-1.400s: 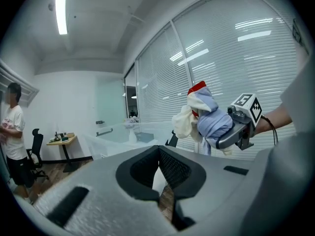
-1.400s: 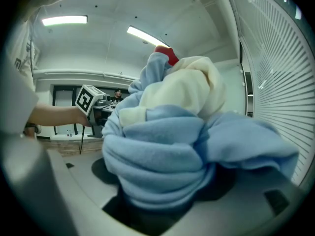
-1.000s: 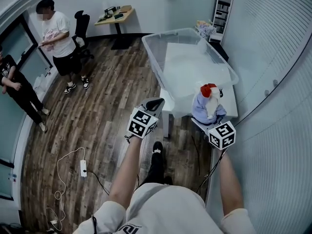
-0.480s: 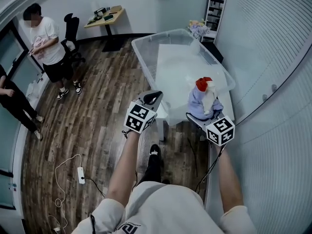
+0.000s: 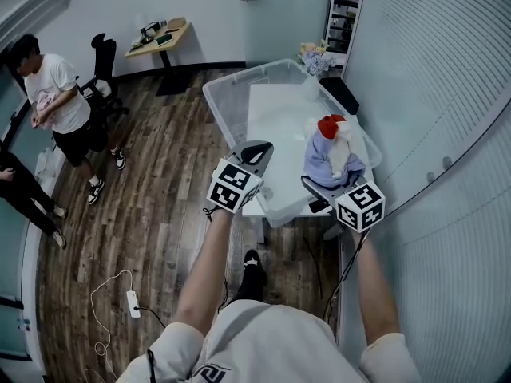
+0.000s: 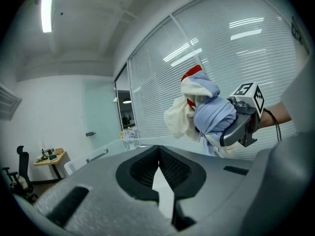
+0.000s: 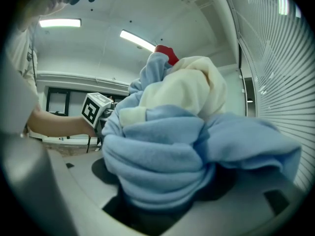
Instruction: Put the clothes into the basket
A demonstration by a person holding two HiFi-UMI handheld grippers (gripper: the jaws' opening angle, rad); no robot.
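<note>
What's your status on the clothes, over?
Left gripper shut, empty. Right gripper shut on clothes bundle, above the clear basket's near corner. Nothing seen in the way.

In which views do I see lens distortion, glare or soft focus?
Head view: sharp, evenly lit, wide-angle; the window blinds curve at the right. Left gripper view: strong fisheye with dark corners; the ceiling lamp glares; the left tongs near the lens look soft. Right gripper view: fisheye too; the bundle of clothes fills the frame, slightly soft.
</note>
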